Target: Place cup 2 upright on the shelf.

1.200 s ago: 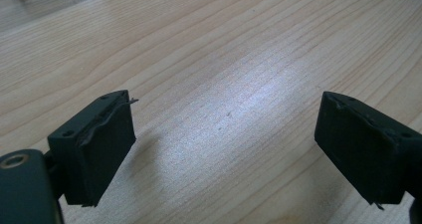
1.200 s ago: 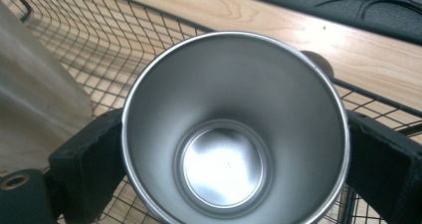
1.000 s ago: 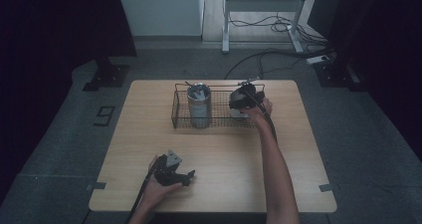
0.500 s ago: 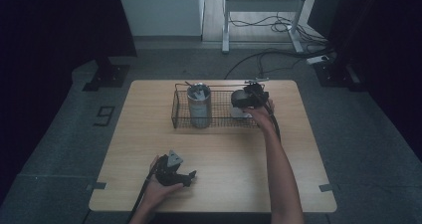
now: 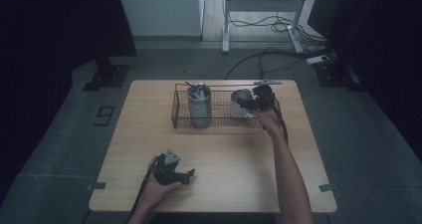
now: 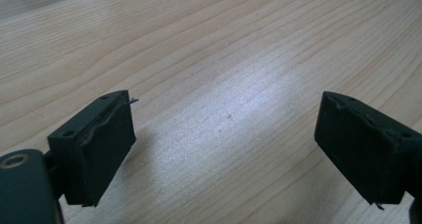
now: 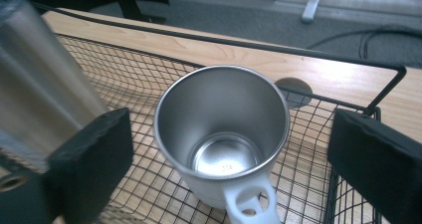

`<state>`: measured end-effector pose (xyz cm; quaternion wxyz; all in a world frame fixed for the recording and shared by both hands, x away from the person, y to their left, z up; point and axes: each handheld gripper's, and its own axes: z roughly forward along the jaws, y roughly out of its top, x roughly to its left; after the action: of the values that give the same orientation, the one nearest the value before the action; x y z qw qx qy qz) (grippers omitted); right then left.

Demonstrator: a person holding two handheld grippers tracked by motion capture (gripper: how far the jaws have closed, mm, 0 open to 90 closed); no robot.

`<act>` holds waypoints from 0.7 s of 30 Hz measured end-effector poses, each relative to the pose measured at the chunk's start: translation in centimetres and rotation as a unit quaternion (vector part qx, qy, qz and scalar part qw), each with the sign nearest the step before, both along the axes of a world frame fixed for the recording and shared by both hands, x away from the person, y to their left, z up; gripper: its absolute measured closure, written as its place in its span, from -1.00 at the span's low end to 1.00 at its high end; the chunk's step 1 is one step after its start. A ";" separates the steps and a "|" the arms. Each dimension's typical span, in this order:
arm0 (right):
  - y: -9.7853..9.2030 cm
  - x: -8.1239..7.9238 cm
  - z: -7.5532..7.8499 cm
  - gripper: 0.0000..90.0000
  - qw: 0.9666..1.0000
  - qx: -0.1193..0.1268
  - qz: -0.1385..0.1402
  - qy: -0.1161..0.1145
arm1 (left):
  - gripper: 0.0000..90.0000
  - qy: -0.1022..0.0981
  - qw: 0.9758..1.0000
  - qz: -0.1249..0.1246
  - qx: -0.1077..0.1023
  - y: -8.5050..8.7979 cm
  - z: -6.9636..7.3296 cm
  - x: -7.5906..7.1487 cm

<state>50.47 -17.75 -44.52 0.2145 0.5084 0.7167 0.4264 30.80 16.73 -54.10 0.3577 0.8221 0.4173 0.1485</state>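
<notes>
A black wire basket (image 5: 183, 120) stands at the back of the wooden table (image 5: 224, 154). A tall steel canister (image 5: 199, 107) (image 7: 35, 74) stands at its left end. An empty steel cup (image 5: 240, 104) (image 7: 224, 109) with a white handle stands upright at its right end. My right gripper (image 5: 248, 103) (image 7: 231, 127) hovers at the cup's right side. Its jaws have just been closing but stand apart, with the cup ahead of them and untouched. My left gripper (image 5: 189, 175) (image 6: 226, 114) rests low over bare wood near the front edge, open and holding nothing.
A round hole (image 7: 293, 92) in the tabletop lies just behind the basket (image 7: 298, 40). The right gripper's cable (image 5: 283, 129) trails along the forearm. Beyond the table are floor cables (image 5: 259, 59), a metal frame (image 5: 226, 30) and a dark stand (image 5: 107, 74).
My right gripper has drawn back to the right from over the cup, which now stands uncovered in the basket. The left gripper has kept still.
</notes>
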 end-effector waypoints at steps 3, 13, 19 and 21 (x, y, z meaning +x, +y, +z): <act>-0.3 -1.0 0.1 -0.83 1.000 0.006 0.004 -0.005 | -0.77 0.000 1.000 0.004 -0.005 0.1 0.2 0.2; -1.3 -5.2 -0.2 -0.75 1.000 -0.011 0.011 -0.020 | -0.77 -0.005 1.000 -0.001 -0.007 0.1 0.5 -0.2; -2.2 -7.1 -0.9 -0.73 1.000 -0.005 0.018 -0.020 | -0.77 -0.004 1.000 0.003 0.001 0.2 0.3 -0.5; -2.7 -7.9 -1.3 -0.72 1.000 0.002 0.018 -0.022 | -0.77 -0.006 1.000 0.005 0.004 0.3 0.2 -0.6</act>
<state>42.55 -20.41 -45.83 0.2218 0.4858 0.7202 0.4428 30.22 16.98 -53.87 0.3564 0.8204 0.4187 0.1571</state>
